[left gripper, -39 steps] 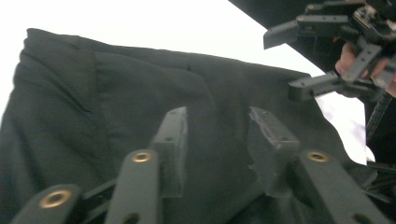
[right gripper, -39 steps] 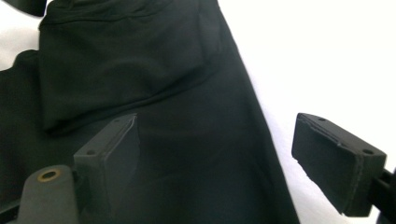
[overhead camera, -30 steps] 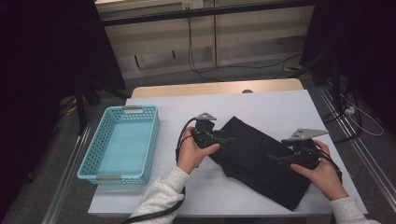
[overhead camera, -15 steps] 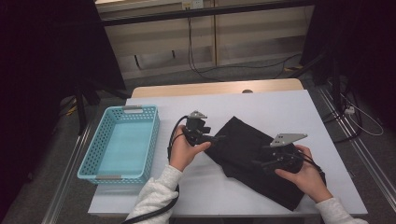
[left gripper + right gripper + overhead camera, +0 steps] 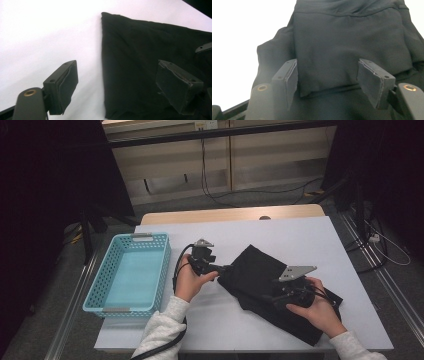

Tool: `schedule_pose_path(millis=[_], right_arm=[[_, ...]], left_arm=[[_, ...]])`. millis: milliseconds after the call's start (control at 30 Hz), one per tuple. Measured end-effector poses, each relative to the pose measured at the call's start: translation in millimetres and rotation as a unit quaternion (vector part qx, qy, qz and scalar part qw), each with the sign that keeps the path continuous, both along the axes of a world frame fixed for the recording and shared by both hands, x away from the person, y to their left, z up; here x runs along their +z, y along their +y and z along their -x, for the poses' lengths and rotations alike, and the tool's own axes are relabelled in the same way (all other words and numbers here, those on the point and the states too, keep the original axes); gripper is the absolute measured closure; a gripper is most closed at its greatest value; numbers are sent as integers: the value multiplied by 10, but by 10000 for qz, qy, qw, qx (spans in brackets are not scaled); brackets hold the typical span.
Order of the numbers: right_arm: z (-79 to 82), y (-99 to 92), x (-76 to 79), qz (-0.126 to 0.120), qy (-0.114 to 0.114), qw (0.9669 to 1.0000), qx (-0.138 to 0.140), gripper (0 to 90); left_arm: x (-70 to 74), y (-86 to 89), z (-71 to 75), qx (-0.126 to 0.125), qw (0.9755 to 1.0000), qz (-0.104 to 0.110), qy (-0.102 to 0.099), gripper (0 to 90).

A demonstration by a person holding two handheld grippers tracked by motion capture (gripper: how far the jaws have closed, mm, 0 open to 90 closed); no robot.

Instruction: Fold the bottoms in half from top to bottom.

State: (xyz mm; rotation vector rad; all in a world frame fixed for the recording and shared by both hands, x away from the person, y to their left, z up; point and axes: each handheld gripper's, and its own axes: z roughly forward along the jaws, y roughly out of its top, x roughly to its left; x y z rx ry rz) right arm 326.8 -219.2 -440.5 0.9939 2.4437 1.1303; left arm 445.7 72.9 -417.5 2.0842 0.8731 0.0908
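Nearest to the person, at about 5 o'clock on the white table (image 5: 310, 240), the right hand (image 5: 315, 310) holds the right gripper (image 5: 270, 296) over a black cloth (image 5: 260, 270). The right gripper view shows its jaws wide apart above a folded layer of this cloth, and nothing is between them. The cloth lies partly folded and runs in a diagonal from the middle of the table toward 4 o'clock, with its lower corner near the front edge.

A little farther, near the centre of the table, the left hand (image 5: 189, 281) holds the left gripper (image 5: 226, 268) pointing toward 3 o'clock. Its tip is at the left edge of the cloth. In the left gripper view the jaws are also wide apart: one pad (image 5: 63, 87) is over the bare table, the other over the dark fabric, and the edge of the cloth runs between them.

At 9 o'clock a light blue basket (image 5: 155, 270) stands at the left side of the table, apart from the cloth.
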Motion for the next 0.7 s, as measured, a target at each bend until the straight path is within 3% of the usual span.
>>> schedule_pose_path(millis=[367, 533, 700], right_arm=[[0, 107, -29, 44, 52, 9999, 110, 453], [-4, 197, -114, 383, 213, 9988, 234, 491], [-5, 205, -123, 489, 123, 9985, 196, 570]], left_arm=[[2, 145, -1, 86, 9999, -93, -36, 162], [-38, 240, 48, 114, 9998, -155, 5, 161], [-71, 294, 83, 120, 9997, -193, 33, 161]])
